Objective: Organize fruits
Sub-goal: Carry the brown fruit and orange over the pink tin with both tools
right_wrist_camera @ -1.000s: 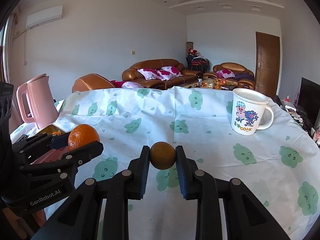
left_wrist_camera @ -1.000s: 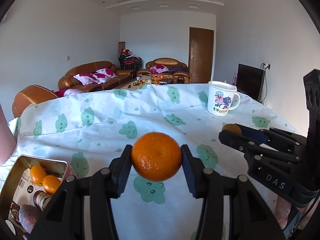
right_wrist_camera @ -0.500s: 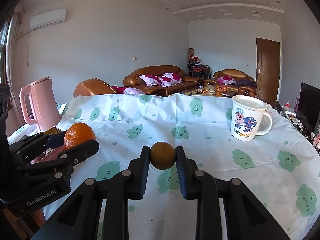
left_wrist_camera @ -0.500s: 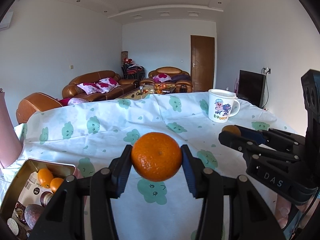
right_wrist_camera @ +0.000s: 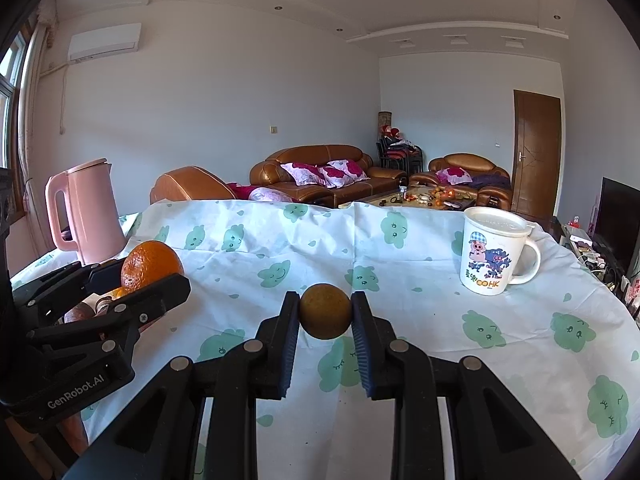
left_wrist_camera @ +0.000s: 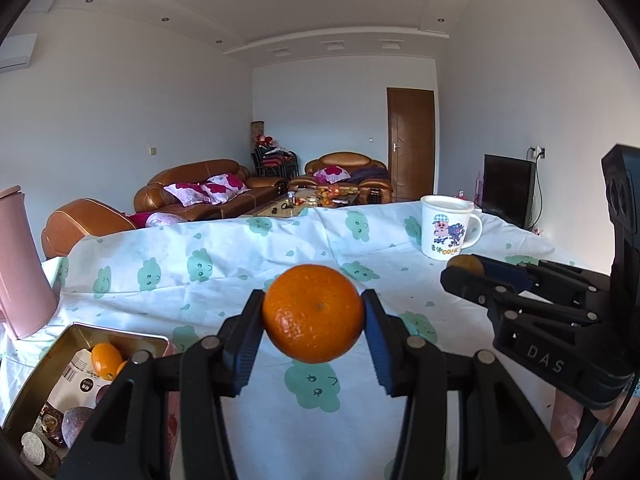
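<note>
Looking along the left wrist view: the left gripper [left_wrist_camera: 313, 316] has its two black fingers clamped on a round bright-orange mandarin [left_wrist_camera: 313, 313], held clear above the white tablecloth with green cloud faces [left_wrist_camera: 240, 280]. Lower left, an open gold-coloured metal tin [left_wrist_camera: 76, 330] sits near the table's left edge; inside lie a small orange kumquat-like fruit [left_wrist_camera: 105, 360], a dark purplish round fruit [left_wrist_camera: 78, 424] and printed packets. A pink plastic kettle [left_wrist_camera: 20, 264] stands just behind the tin, at the frame's left side. A white lidded mug with a cartoon pig print [left_wrist_camera: 446, 232] stands toward the far right edge of the table. The right gripper [left_wrist_camera: 466, 270] enters from the right, pinching a small brownish round fruit [left_wrist_camera: 464, 265]. Bare cloth lies between the two grippers and on to the table's far edge.

Right wrist view: the right gripper [right_wrist_camera: 325, 316] fingers are closed on the small brownish round fruit [right_wrist_camera: 325, 311], raised off the cloth [right_wrist_camera: 400, 264]. The left gripper [right_wrist_camera: 154, 276] sits at left with the mandarin [right_wrist_camera: 151, 266] between its fingers, above the tin, which is mostly hidden. The kettle [right_wrist_camera: 86, 212] stands at the far left corner; the mug [right_wrist_camera: 494, 256] stands right of centre, well apart from both grippers. The table's right edge curves away past the mug.
</note>
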Demonstrator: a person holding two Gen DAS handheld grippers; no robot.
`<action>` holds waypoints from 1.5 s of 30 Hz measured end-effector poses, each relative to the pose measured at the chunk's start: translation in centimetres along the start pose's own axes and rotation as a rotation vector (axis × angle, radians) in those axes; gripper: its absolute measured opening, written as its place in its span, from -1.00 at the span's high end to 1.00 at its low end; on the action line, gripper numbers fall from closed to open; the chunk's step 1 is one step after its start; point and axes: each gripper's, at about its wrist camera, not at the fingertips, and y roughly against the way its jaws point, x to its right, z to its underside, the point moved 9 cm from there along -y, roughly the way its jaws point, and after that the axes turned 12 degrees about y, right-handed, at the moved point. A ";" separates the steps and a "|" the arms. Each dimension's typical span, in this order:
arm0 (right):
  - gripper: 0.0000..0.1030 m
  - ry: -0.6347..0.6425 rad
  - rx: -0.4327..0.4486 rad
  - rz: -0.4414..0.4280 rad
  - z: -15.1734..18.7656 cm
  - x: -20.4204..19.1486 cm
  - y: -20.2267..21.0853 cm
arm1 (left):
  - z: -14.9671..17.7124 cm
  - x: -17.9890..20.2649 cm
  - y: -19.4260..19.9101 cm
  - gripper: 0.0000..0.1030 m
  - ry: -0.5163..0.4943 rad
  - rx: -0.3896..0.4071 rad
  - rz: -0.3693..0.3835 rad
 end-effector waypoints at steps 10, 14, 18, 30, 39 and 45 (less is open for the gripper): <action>0.47 0.019 0.019 0.012 -0.2 -0.2 0.3 | -0.1 -0.2 0.9 0.03 0.003 0.026 0.003; 0.47 0.029 0.026 0.013 -0.3 -0.4 0.6 | -0.1 -0.5 1.2 0.03 0.011 0.027 0.006; 0.47 0.043 0.032 0.022 -0.4 -0.7 0.9 | -0.1 -0.6 1.3 0.03 0.013 0.026 0.003; 0.47 0.061 0.025 0.012 -0.6 -2.8 1.0 | 0.1 -2.0 2.3 0.03 0.047 0.006 0.021; 0.47 0.082 0.000 -0.053 -1.2 -6.6 -0.2 | 0.6 -4.1 3.6 0.03 0.071 -0.019 0.023; 0.47 0.112 0.000 -0.102 -2.1 -9.5 -0.8 | 0.8 -6.6 4.6 0.03 0.094 -0.032 -0.001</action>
